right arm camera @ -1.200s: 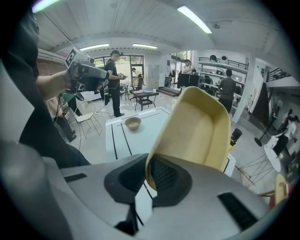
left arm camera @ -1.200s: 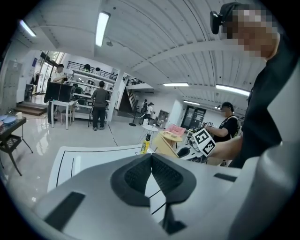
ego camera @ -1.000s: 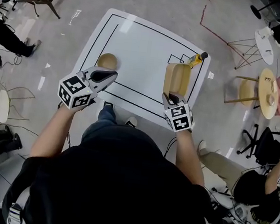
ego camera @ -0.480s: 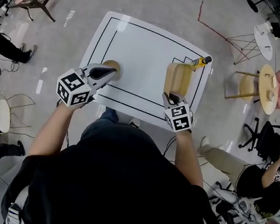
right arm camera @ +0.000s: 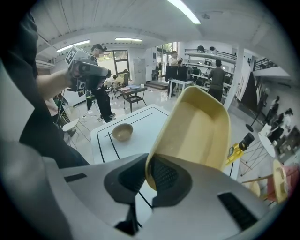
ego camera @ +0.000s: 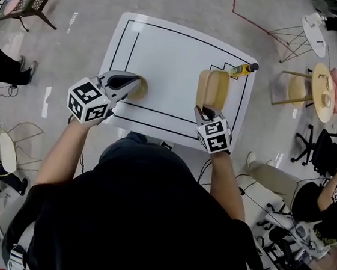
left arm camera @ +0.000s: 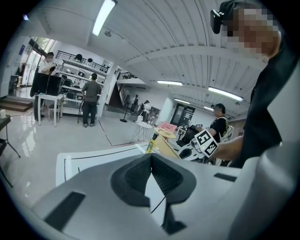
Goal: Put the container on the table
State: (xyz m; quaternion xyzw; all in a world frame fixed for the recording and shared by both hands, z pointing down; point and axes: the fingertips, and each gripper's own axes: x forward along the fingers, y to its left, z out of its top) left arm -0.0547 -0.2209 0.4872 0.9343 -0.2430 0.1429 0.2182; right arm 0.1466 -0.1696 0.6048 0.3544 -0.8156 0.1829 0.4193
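I count two claws, one container, one bowl and one bottle over a single white counter [ego camera: 172,53] marked with black lines.

My right claw [ego camera: 206,111] pinches the near rim of the tan, oblong container [ego camera: 213,89]. In the right gripper view, the claw [right arm camera: 151,176] has its jaws pressed on that rim, one pad inside the wall and one outside. The container [right arm camera: 201,126] rises away from the jaws with its far end tilted up, open side showing and nothing in it. It hangs above the right part of the counter, close to the right edge; I cannot tell whether any part of it touches the surface.

My left claw [ego camera: 137,80] sits over the counter's near left part with its jaws pressed together and nothing between them, as the left gripper view confirms [left arm camera: 151,157]. Its tips overlap the small tan bowl [ego camera: 140,89], which rests upright near the near edge and is well apart from the container [right arm camera: 122,131].

The yellow bottle with a black cap [ego camera: 244,68] stands at the far right corner, just beyond the container's far end.
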